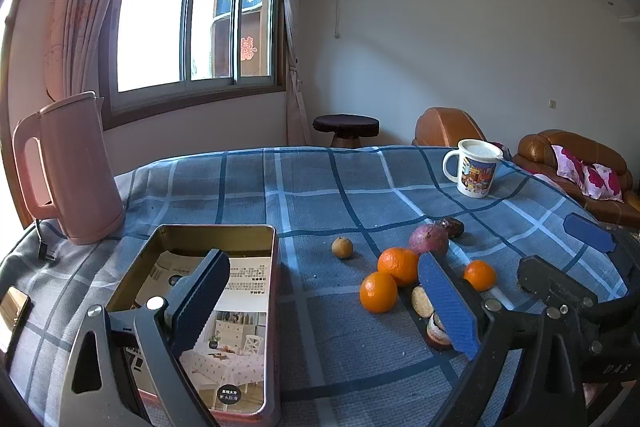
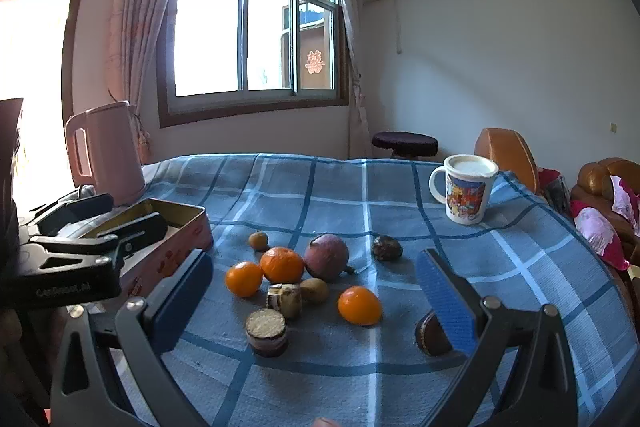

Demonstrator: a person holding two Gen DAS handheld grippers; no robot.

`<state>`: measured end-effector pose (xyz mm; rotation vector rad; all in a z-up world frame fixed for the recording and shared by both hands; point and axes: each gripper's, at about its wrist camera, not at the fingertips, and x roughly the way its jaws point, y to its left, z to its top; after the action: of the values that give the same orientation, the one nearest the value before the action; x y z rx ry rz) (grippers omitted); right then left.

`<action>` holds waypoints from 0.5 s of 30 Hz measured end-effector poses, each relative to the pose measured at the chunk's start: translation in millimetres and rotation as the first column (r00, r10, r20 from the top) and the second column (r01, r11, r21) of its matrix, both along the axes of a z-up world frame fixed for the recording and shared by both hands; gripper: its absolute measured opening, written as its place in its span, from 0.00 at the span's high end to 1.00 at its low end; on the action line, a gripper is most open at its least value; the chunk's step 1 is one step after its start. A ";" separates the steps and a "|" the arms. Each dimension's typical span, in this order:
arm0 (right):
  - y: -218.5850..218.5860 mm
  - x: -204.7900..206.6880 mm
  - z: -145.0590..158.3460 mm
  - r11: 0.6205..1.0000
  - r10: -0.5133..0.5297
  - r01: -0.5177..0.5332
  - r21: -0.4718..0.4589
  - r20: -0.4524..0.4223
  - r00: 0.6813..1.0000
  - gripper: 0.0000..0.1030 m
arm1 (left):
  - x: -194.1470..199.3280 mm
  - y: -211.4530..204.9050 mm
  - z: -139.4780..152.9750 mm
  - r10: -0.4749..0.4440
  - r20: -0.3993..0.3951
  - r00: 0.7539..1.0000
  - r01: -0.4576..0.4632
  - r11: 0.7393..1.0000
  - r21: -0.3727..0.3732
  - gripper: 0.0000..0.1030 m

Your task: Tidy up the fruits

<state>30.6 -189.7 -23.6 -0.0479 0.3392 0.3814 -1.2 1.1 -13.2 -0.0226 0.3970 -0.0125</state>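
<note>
fruit heaped loose on the checked table [image 2: 400, 187]: three oranges [image 2: 282, 264], a purple round fruit [image 2: 326, 256], small brown ones, all just right of the open tin [image 1: 208, 239]. best taken one at a time, outermost first, probably the lone orange [image 2: 359, 305], squeezed gently. right claw [image 2: 316, 303] gaping wide above the heap, empty. left claw [image 1: 324, 301] wide too, poised over the tin's edge.
</note>
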 end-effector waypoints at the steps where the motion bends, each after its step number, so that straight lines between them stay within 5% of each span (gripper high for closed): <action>1: -0.1 0.2 -0.8 1.000 0.000 0.000 0.000 -0.002 1.000 0.00 | 0.1 -0.1 -0.2 0.000 -0.001 1.000 0.000 1.000 0.000 0.06; 15: -1.4 0.8 -8.3 1.000 -0.002 0.002 0.009 -0.019 1.000 0.00 | 1.2 -1.2 -3.5 0.000 -0.012 1.000 0.000 1.000 -0.002 0.06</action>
<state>31.4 -191.1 -31.9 -0.0347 0.3560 0.3819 -0.1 -0.1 -16.7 -0.0248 0.4091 -0.0127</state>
